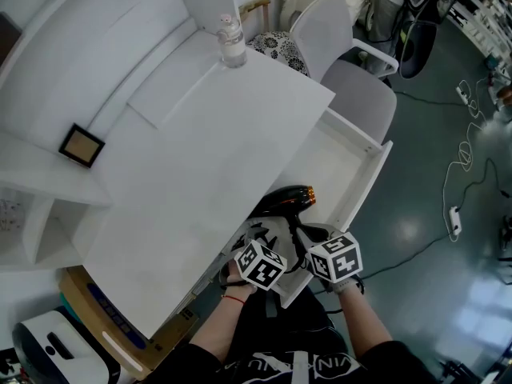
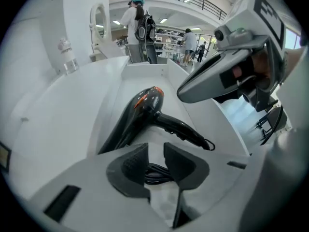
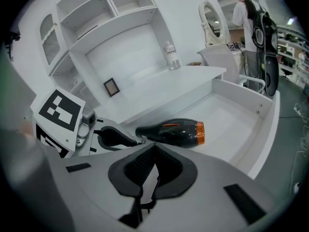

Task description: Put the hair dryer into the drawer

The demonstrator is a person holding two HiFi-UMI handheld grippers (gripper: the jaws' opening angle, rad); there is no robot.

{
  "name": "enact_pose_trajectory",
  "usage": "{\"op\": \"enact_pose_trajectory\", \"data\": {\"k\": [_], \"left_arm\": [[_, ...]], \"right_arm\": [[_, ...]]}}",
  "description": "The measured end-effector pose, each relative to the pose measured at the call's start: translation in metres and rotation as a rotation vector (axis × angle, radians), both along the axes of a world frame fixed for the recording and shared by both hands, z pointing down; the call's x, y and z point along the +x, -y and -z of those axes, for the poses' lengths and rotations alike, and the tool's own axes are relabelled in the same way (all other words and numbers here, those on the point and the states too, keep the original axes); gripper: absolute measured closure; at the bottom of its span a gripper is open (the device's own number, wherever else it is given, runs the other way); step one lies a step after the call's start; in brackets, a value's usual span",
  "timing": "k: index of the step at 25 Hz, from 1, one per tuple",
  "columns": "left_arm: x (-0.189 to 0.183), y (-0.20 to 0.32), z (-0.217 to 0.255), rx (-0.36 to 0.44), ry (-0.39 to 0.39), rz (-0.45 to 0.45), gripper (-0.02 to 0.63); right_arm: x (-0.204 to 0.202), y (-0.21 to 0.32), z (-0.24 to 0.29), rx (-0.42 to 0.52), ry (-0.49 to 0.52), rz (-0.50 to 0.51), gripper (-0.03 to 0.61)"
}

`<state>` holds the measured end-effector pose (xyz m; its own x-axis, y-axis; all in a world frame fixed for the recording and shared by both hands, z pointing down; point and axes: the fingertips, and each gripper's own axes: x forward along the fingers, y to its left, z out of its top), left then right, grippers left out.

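White desk top (image 1: 200, 158), drawer (image 1: 374, 154) pulled out from under its edge, grey-green glossy floor (image 1: 432, 174) beyond.

Nearest, both claws are side by side over the near end of the drawer, pointing down into it.

Left claw (image 2: 155, 152): jaws partly apart. Coiled black cord (image 2: 157, 172) sits in the gap, with strands reaching both pads, so I log it as pinched on the cord.

Right claw (image 3: 154, 150): jaws pressed together at the tips. A thin dark line runs down below the closure, and I cannot tell whether it is a strand of cord or only the seam. It is just beside the left claw, whose marker cube fills the lower left of the right gripper view.

Hair dryer (image 3: 176, 133): black, with an orange ring at one end of the barrel, lying on its side on the drawer floor just past both claws. Neither claw touches its body. In the head view the barrel is partly tucked under the desk top's edge. The handle angles toward the right side wall of the drawer, and the cord leaves its end.

Drawer past the dryer: bare white floor up to the far wall.

Further out:
- clear water bottle (image 1: 231, 40), upright at the far edge of the desk
- small framed square (image 1: 81, 145) on the ledge to the left
- grey chair (image 1: 360, 86) beside the drawer's far end

Farthest, in the left gripper view, a person (image 2: 137, 28) with a backpack stands with their back to me.
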<state>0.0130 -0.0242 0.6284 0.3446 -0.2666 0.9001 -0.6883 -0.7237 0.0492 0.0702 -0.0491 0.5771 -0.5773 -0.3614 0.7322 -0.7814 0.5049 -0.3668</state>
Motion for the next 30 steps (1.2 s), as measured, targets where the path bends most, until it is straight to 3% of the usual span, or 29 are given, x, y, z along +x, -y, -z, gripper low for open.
{"op": "enact_pose_trajectory", "data": {"k": [3, 5, 13, 23, 30], "left_arm": [[-0.001, 0.005, 0.011, 0.052, -0.031, 0.043, 0.580], [-0.002, 0.008, 0.019, 0.073, -0.066, 0.079, 0.600], [-0.021, 0.020, 0.056, 0.162, -0.274, 0.251, 0.609], [-0.093, 0.011, 0.096, 0.280, -0.326, 0.477, 0.609], [-0.136, 0.003, 0.124, 0.387, -0.350, 0.576, 0.609]], "right_arm": [[0.000, 0.002, 0.006, 0.010, 0.038, -0.015, 0.574], [-0.002, 0.002, 0.010, 0.019, 0.051, -0.013, 0.574], [-0.019, 0.009, 0.038, 0.117, 0.104, 0.055, 0.574], [-0.075, 0.013, 0.063, 0.178, 0.132, 0.191, 0.575], [-0.090, 0.011, 0.087, 0.252, 0.149, 0.212, 0.575]]}}
